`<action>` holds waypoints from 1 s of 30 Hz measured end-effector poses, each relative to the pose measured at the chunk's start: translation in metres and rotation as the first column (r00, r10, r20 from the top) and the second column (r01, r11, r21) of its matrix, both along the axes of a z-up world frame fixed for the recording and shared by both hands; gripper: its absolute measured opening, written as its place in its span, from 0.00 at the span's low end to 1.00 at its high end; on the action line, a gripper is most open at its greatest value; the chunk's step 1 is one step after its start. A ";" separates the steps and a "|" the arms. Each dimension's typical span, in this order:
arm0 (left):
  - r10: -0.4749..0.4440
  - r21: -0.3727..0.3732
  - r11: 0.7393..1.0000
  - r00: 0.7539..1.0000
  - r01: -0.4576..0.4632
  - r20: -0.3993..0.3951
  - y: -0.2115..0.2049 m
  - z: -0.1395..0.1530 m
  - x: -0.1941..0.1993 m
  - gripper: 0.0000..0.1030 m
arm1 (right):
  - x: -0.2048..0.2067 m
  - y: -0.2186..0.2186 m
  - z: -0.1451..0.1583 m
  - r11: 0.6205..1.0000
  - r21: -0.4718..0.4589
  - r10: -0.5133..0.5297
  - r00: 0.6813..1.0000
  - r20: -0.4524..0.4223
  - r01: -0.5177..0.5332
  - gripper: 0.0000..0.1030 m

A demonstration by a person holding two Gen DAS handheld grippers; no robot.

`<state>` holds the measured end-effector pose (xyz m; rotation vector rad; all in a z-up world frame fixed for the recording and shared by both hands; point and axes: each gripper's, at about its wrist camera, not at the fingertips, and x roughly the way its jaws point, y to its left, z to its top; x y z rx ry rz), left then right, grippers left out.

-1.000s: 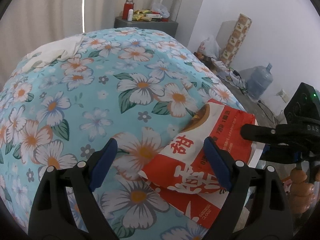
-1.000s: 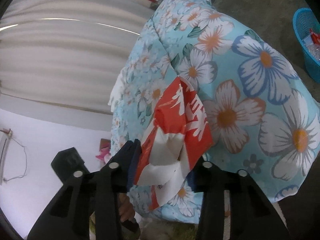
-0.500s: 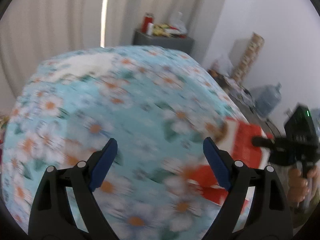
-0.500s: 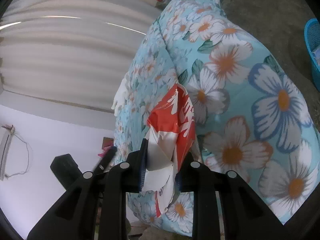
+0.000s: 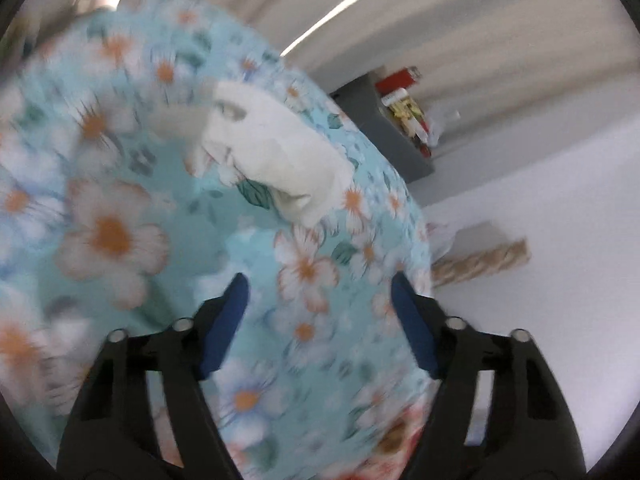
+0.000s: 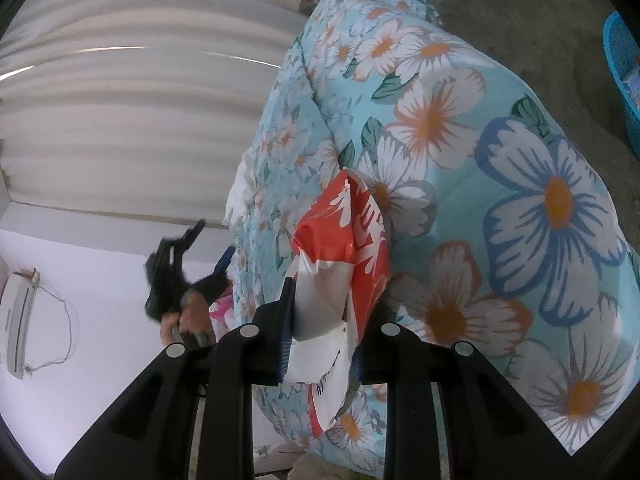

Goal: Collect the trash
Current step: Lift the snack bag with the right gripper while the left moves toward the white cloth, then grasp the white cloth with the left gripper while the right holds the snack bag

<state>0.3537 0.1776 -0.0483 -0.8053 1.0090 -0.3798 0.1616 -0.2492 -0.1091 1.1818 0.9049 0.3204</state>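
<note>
My right gripper (image 6: 322, 326) is shut on a red and white snack wrapper (image 6: 340, 248), pinching its white end just off the floral bedsheet (image 6: 500, 152). My left gripper (image 5: 320, 300) is open and empty above the sheet (image 5: 168, 216), its view tilted and blurred. A crumpled white tissue (image 5: 276, 160) lies on the sheet ahead of the left gripper. The left gripper also shows in the right wrist view (image 6: 180, 264), off the far side of the bed. A trace of the red wrapper shows at the bottom of the left wrist view (image 5: 404, 444).
A blue basket (image 6: 622, 60) stands on the floor at the far right. A grey side table (image 5: 384, 128) with a red can and packets is beyond the bed, by the curtain. A patterned roll (image 5: 480, 262) leans at the white wall.
My right gripper has closed on the red wrapper. My left gripper has swung away from the wrapper and rolled sideways, now facing the white tissue.
</note>
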 end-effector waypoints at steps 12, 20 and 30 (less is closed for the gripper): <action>0.152 0.050 0.988 0.985 -0.149 -0.074 -0.039 -0.039 0.065 0.21 | -0.005 -0.004 0.001 1.000 0.000 -0.009 1.000 -0.009 0.009 0.23; -0.048 0.129 0.990 0.999 0.049 -0.009 -0.063 -0.014 0.033 0.05 | -0.008 -0.003 0.000 1.000 0.005 -0.015 1.000 -0.013 0.015 0.23; -0.511 0.097 0.850 0.855 0.518 -0.093 -0.064 -0.002 -0.121 0.05 | -0.011 -0.001 -0.001 1.000 0.003 -0.011 1.000 -0.013 0.011 0.23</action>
